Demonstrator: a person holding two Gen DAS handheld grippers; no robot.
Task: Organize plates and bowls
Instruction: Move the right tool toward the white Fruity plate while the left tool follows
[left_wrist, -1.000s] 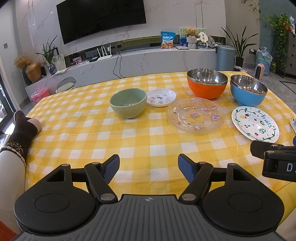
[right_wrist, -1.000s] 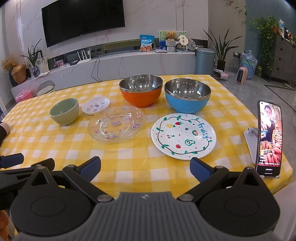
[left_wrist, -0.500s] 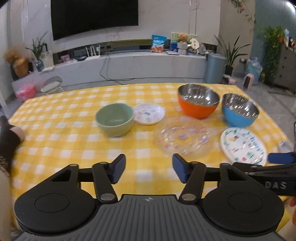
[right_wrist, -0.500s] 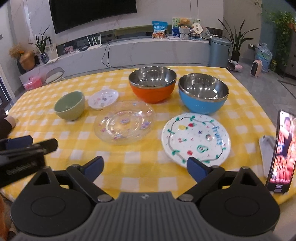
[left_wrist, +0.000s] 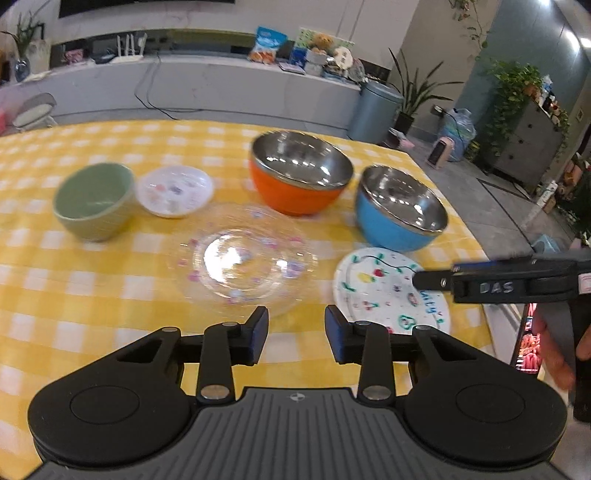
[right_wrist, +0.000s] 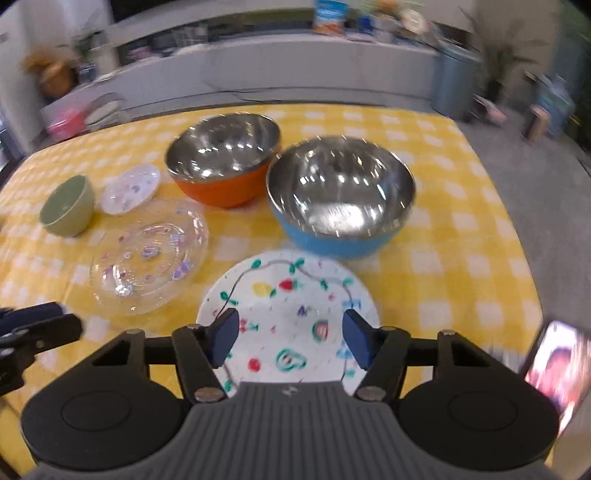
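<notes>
On the yellow checked tablecloth stand a green bowl (left_wrist: 94, 201), a small white saucer (left_wrist: 173, 190), an orange steel bowl (left_wrist: 299, 171), a blue steel bowl (left_wrist: 400, 206), a clear glass plate (left_wrist: 242, 264) and a white fruit-painted plate (right_wrist: 288, 325). My left gripper (left_wrist: 296, 334) hovers at the near edge between the glass plate and the painted plate, its jaws closing with nothing between them. My right gripper (right_wrist: 290, 336) hangs over the painted plate, its jaws also closing and holding nothing. It also reaches in from the right in the left wrist view.
A phone on a stand (right_wrist: 557, 365) sits at the table's right front corner. Behind the table runs a low white media shelf (left_wrist: 207, 81) with a metal bin (left_wrist: 375, 110) and potted plants. The table edge drops off just right of the blue bowl.
Both grippers moved forward and tilted down toward the plates, and both sets of jaws narrowed. The right gripper came over the painted plate; the left swung right toward the glass plate.
</notes>
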